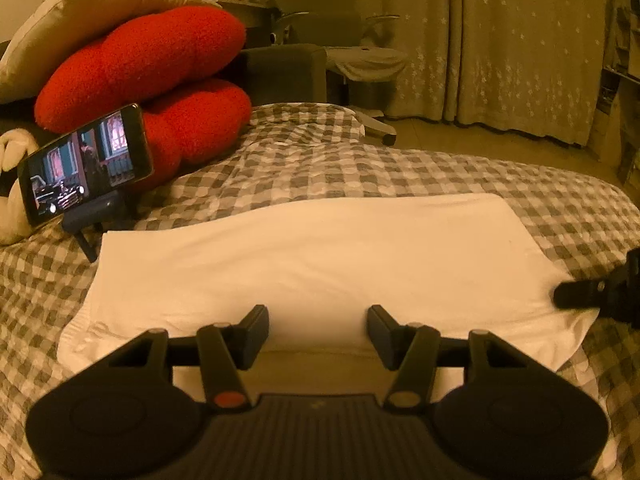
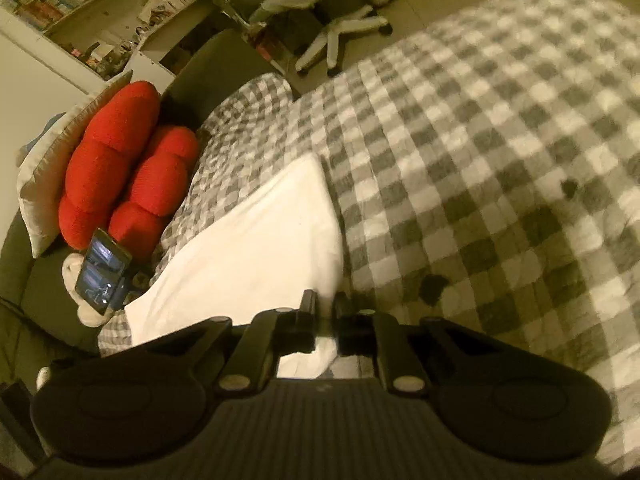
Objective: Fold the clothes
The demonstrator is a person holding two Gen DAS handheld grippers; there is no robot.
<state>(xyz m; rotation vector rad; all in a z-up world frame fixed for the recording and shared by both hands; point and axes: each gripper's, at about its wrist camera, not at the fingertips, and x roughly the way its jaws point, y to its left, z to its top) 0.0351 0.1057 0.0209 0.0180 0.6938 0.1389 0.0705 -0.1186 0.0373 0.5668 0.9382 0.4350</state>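
The right gripper (image 2: 325,322), low in its frame's centre, has its jaws nearly together, pinching the near corner of the folded white cloth (image 2: 256,248). The left gripper (image 1: 318,334) stands about half open over the cloth's near edge, gripping nothing. The cloth lies flat on the grey-and-white checked bedspread (image 1: 400,172). At upper left, a phone on a stand (image 1: 86,164) leans before a red plush cushion (image 1: 144,60).

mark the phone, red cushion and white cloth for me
phone (image 1: 86,164): left wrist view, centre of its lit screen.
red cushion (image 1: 148,56): left wrist view, upper lobe.
white cloth (image 2: 256,240): right wrist view, middle of its flat top.
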